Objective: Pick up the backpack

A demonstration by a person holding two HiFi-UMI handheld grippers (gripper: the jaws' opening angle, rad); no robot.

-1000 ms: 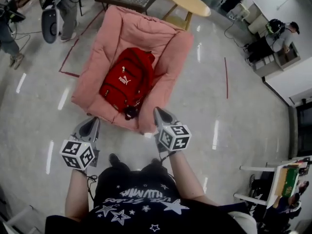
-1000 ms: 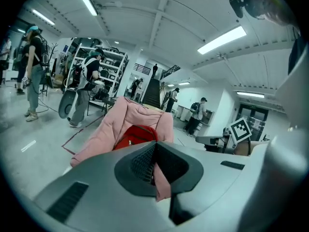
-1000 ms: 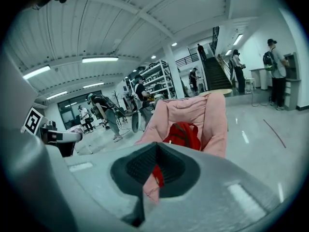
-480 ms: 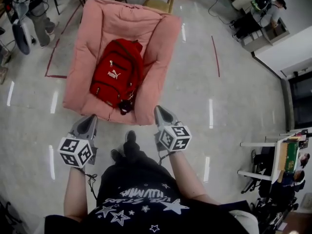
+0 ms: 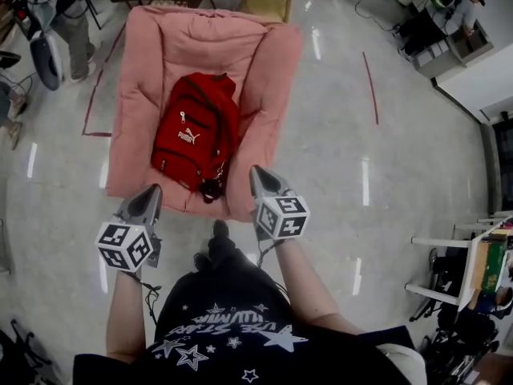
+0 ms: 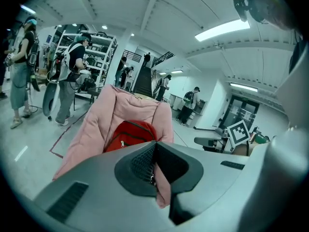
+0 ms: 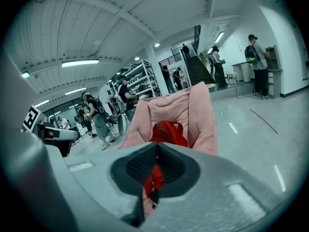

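A red backpack (image 5: 195,139) is seen lying on a pink armchair (image 5: 144,62) in the upper left of the frame. The left tongs (image 5: 149,195) and right tongs (image 5: 259,175) are closed and empty at the chair's front edge.

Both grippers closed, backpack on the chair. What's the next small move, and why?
Probably open the right gripper while reaching forward over the front edge of the pink armchair. It and the left gripper are both shut and empty, short of the red backpack, which lies untouched on the seat. Shut jaws cannot take a strap.
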